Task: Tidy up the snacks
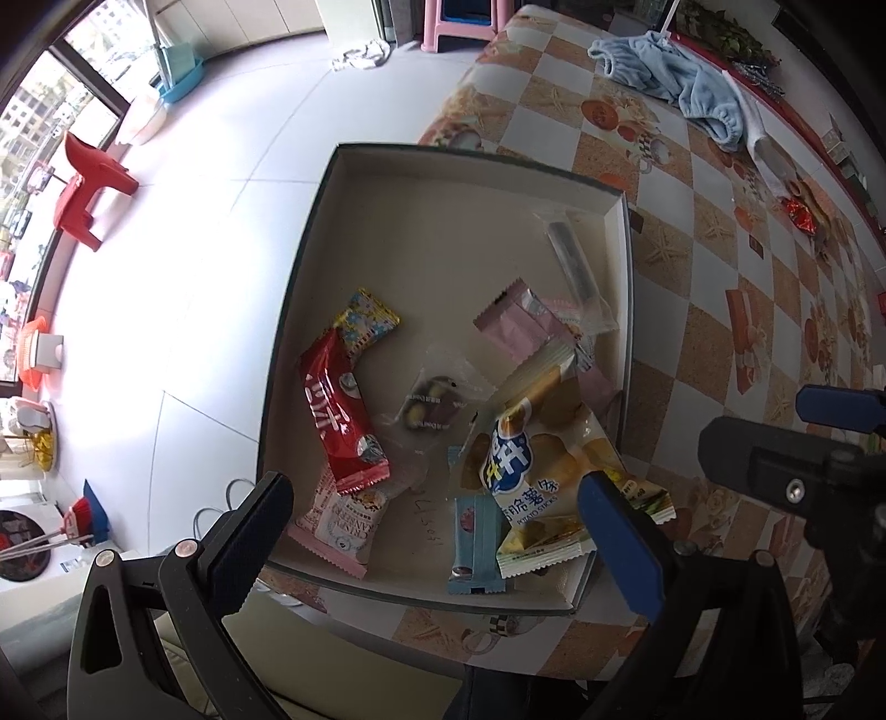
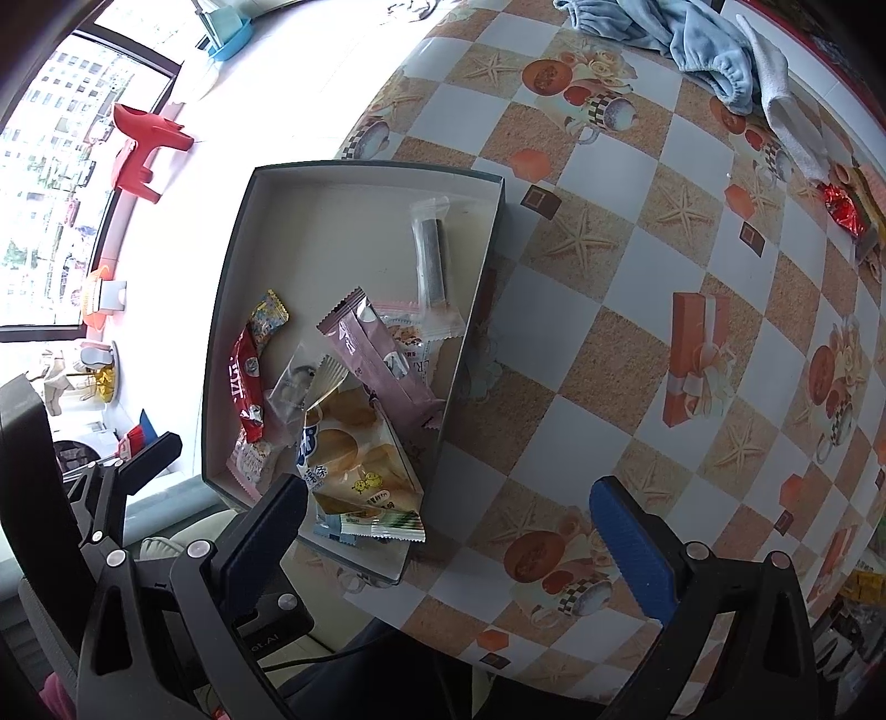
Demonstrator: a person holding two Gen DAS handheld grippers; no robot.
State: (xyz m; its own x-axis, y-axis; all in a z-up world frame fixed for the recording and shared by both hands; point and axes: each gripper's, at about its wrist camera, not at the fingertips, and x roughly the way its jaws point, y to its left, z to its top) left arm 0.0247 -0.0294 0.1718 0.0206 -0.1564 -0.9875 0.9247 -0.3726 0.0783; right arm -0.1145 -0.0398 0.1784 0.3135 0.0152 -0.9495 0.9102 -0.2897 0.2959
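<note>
A shallow cardboard box (image 1: 332, 166) (image 2: 238, 221) stands on the table's left edge and holds several snack packets. Among them are a yellow potato-sticks bag (image 1: 531, 448) (image 2: 354, 459), a red bar (image 1: 338, 410) (image 2: 243, 387), a mauve packet (image 1: 515, 321) (image 2: 376, 354), a light blue packet (image 1: 473, 543) and a dark stick in clear wrap (image 1: 570, 255) (image 2: 432, 260). My left gripper (image 1: 437, 531) is open and empty above the box's near end. My right gripper (image 2: 448, 531) is open and empty above the box's near right corner. The right gripper also shows in the left wrist view (image 1: 819, 443).
The table (image 2: 609, 310) has a checkered cloth with starfish prints. A blue towel (image 1: 675, 77) (image 2: 692, 39) and a white cloth (image 2: 781, 111) lie at the far side. A red wrapped snack (image 1: 800, 213) (image 2: 841, 207) lies far right. The floor with a red stool (image 1: 88, 188) is left.
</note>
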